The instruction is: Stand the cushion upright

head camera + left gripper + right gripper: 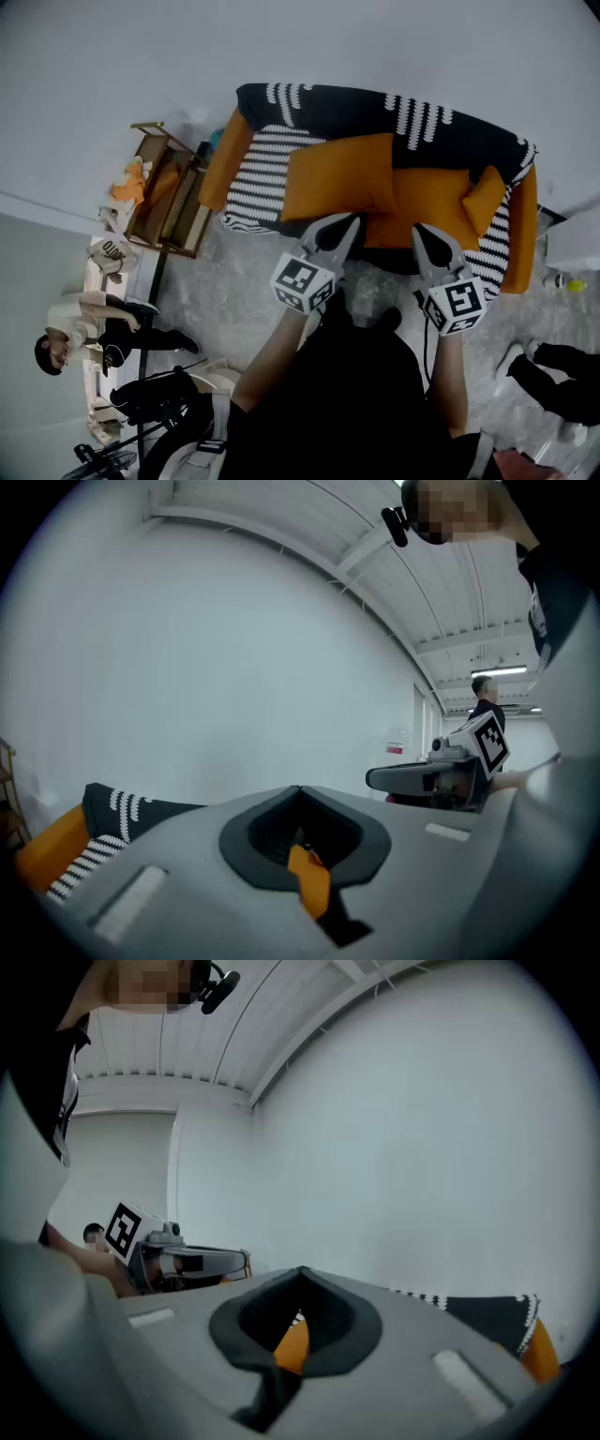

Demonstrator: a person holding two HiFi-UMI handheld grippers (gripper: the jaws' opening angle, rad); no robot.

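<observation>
On pale marbled floor [234,300]: orange sofa [427,202] against white wall [281,47]; left hand-held gripper [352,218], right hand-held gripper [419,229] closed.

Soft, even indoor light, shadows faint. A ceiling strip lamp [499,671] glows at far right. Fisheye bending throughout, with dark vignetted corners; the nearest surfaces look slightly blurred.

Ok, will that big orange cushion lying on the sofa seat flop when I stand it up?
Probably soft and floppy: the cushion shows rounded, puffy edges. Likely light for its bulk, being plump fabric. Stood on edge it may slump unless leaned on the backrest.
</observation>
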